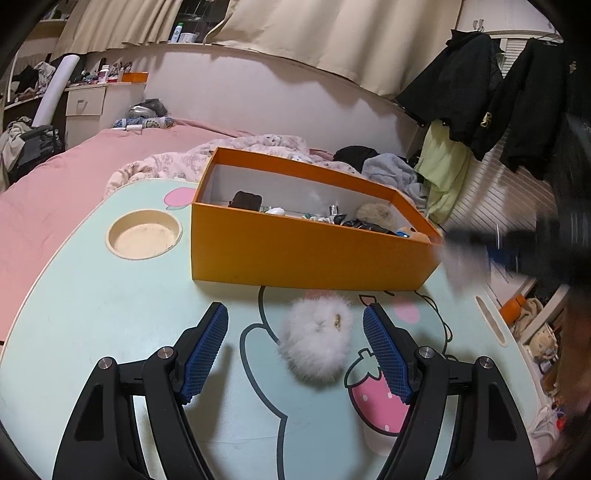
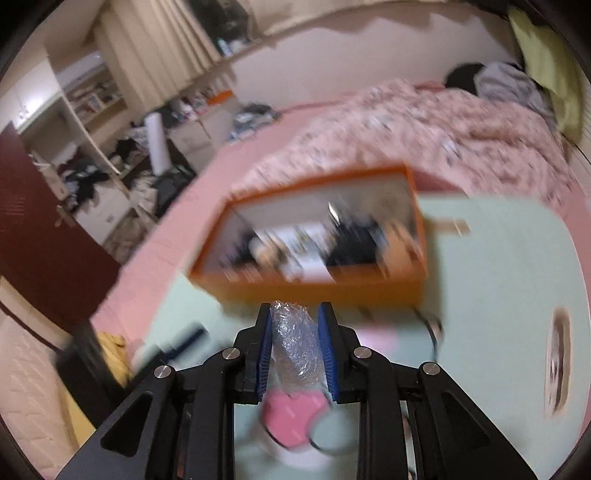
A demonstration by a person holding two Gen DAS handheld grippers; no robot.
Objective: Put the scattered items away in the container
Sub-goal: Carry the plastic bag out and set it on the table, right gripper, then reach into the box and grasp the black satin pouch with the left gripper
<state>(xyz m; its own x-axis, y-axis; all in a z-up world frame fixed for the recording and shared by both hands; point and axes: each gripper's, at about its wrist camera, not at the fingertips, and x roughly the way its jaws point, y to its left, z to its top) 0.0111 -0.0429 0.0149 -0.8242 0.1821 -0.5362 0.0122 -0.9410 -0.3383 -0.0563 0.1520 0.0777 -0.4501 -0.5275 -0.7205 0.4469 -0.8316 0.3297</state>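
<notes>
Crinkly plastic wad (image 2: 295, 345) btwn R tongs (image 2: 295, 314)

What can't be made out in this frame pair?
- Right wrist view: orange box contents smeared by motion blur.
- Left wrist view: right gripper is a blur; its crinkled wrapper unreadable.
- Left wrist view: box's near wall hides lower contents.

We see a pale green cartoon-printed lap table (image 1: 110, 295) resting on a pink-sheeted bed (image 1: 55, 177), a rumpled floral quilt (image 2: 424, 129) behind it, and dark jackets (image 1: 480, 92) hanging beneath cream curtains (image 1: 332, 33).
</notes>
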